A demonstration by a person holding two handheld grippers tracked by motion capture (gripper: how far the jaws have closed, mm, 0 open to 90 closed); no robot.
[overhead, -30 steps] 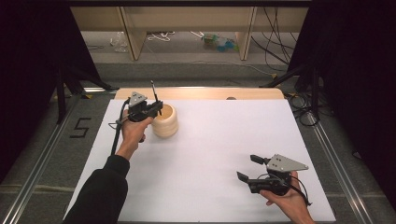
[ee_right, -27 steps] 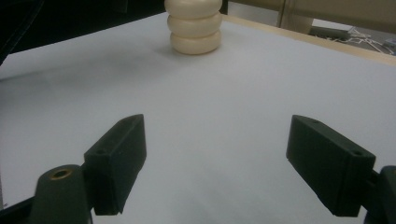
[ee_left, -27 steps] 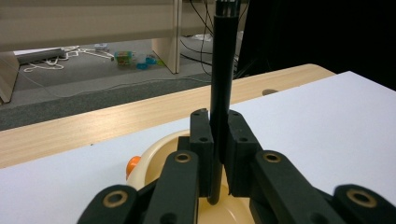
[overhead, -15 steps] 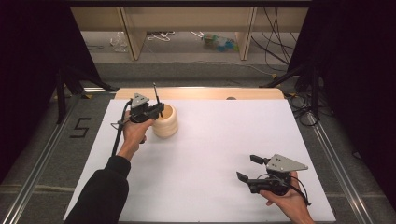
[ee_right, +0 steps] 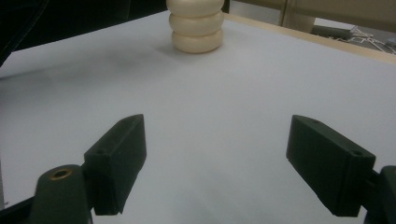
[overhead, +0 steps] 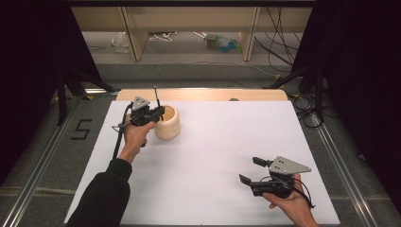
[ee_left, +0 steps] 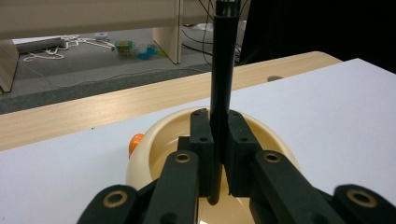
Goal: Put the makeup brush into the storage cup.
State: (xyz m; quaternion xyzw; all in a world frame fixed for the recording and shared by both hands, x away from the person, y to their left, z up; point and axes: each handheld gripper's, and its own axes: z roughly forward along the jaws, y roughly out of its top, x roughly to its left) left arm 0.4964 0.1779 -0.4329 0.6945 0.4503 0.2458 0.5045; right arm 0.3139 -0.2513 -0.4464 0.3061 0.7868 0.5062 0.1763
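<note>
Two things matter here, taken by size: the cream ribbed bowl (overhead: 167, 123) stands near the far-left of the white table (overhead: 222, 156), looks rigid and smooth-sided, likely to slide if nudged; it is probably best steadied by its rim; inside it a small orange piece (ee_left: 136, 141) shows at the edge. Standing upright over the bowl's mouth, the thin black stick (ee_left: 220, 84) seems stiff, light and slick; the left gripper (ee_left: 219, 135) clamps it low on the shaft. Well apart, the right gripper (overhead: 249, 170) hovers with jaws wide, holding nothing.
</note>
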